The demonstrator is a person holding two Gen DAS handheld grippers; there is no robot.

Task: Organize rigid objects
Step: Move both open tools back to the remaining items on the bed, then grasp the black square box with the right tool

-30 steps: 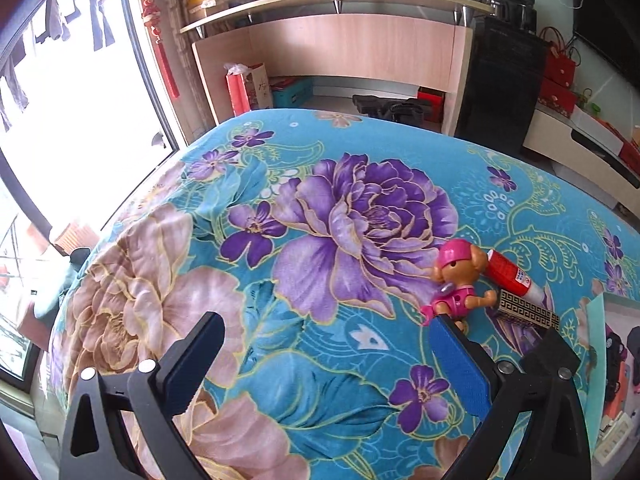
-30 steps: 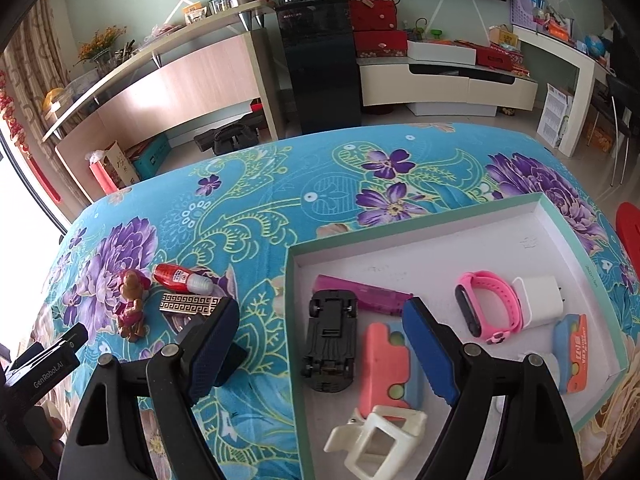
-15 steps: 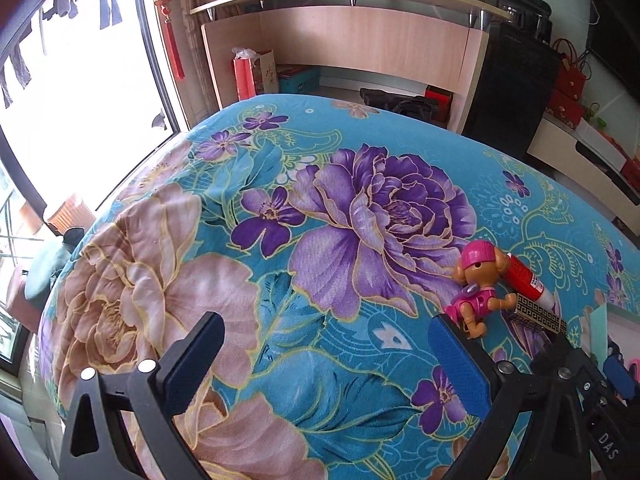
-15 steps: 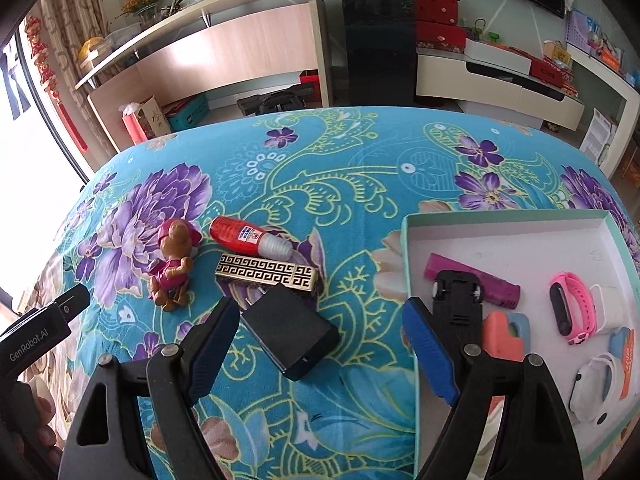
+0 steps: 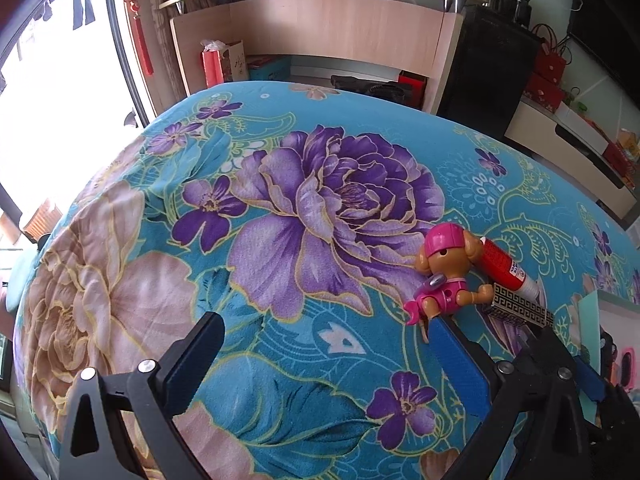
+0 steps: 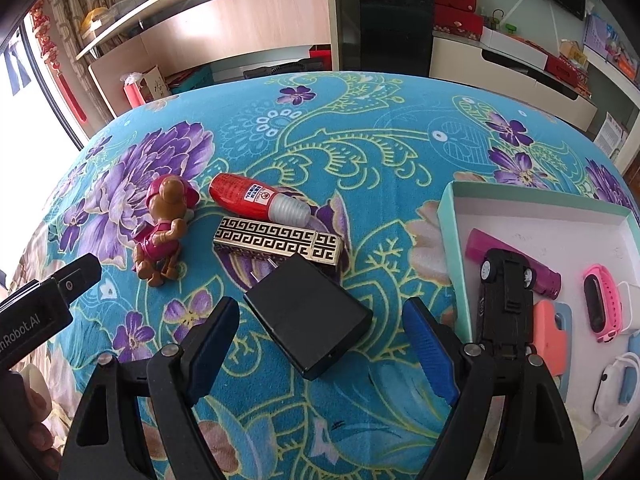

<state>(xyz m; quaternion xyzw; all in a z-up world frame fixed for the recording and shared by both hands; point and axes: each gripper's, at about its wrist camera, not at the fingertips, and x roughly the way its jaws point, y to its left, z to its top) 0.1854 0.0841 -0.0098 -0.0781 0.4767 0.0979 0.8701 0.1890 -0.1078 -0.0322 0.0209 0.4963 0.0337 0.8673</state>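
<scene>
On the floral cloth lie a pink puppy figure (image 6: 162,232), a red glue bottle (image 6: 256,200), a black-and-gold patterned box (image 6: 276,240) and a black charger block (image 6: 308,314). My right gripper (image 6: 320,344) is open, its jaws either side of the near end of the charger block. A white tray with a teal rim (image 6: 452,248) at the right holds a black toy car (image 6: 506,296), a purple bar, a pink band and other items. My left gripper (image 5: 324,356) is open and empty; the puppy (image 5: 444,276) stands just beyond its right finger.
The left gripper's body (image 6: 44,308) shows at the left edge of the right wrist view. The table's far edge drops off toward a wooden counter (image 6: 224,28) and a black cabinet (image 6: 394,16). A bright window lies to the left.
My right gripper has swung left from over the tray to the loose objects and now straddles the charger block. My left gripper has drifted slightly forward and closer to the puppy.
</scene>
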